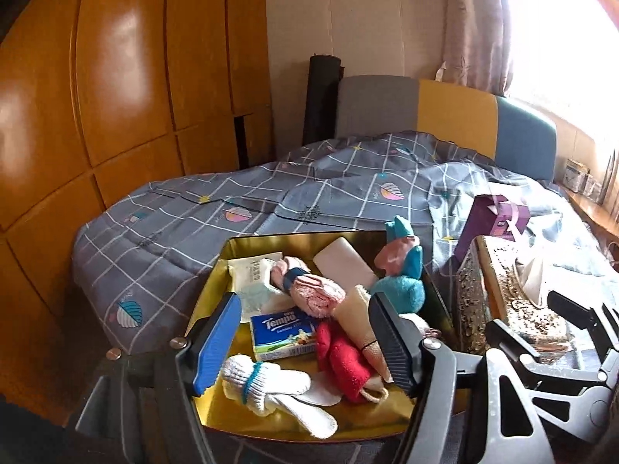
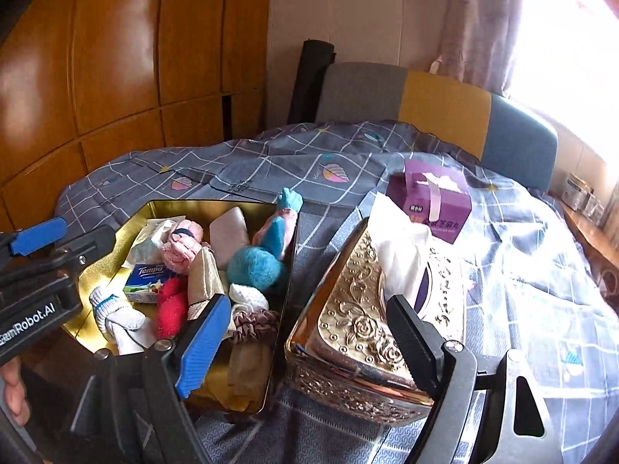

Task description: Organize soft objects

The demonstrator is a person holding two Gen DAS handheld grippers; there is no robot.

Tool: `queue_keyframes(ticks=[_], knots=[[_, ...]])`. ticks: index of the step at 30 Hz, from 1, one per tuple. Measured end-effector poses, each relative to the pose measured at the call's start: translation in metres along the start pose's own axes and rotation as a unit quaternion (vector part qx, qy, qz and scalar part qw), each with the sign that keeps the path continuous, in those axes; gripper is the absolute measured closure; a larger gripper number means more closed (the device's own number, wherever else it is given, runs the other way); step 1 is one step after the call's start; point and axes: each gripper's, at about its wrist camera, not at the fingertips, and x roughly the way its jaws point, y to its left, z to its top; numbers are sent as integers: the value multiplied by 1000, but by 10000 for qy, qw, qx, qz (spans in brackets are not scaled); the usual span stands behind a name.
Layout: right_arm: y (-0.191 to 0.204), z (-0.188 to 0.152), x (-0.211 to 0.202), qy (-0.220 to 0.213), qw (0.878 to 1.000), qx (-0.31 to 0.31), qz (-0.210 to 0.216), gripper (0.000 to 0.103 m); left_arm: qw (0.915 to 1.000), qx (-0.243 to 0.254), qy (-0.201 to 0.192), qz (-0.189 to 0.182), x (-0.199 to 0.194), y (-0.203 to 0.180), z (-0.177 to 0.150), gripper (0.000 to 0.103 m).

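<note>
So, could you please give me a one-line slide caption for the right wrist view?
Open right gripper above a bed, between a gold tin of soft items and an embossed tissue box.

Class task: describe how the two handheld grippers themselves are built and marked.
Each gripper is a black frame with round silver screws and cut-outs. The left gripper and the right gripper each pair a ribbed blue pad with a ribbed black pad. White "Robot.AI" lettering marks the left one's body.

Gold tin point(image 1: 216, 270) looking glossy metal; tissue box cover point(image 2: 348, 321) showing shiny embossed metal-like finish; plush toy point(image 1: 402, 290) fuzzy cloth; knit gloves point(image 1: 271, 390) rough; wardrobe point(image 1: 116, 77) gleaming lacquered wood; bedspread point(image 1: 174, 232) matt cloth.
</note>
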Motion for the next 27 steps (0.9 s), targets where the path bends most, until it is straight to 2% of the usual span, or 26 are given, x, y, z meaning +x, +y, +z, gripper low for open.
queue_keyframes(ticks=[8,27], knots=[[-2,-3,-4,-72,9999,63,-43,20,9999,-27,16,146,0,1,-2,34],[2,-3,-2,-50,10000,50,-22,18,9999,-11,55,148,1,2,-5,34]])
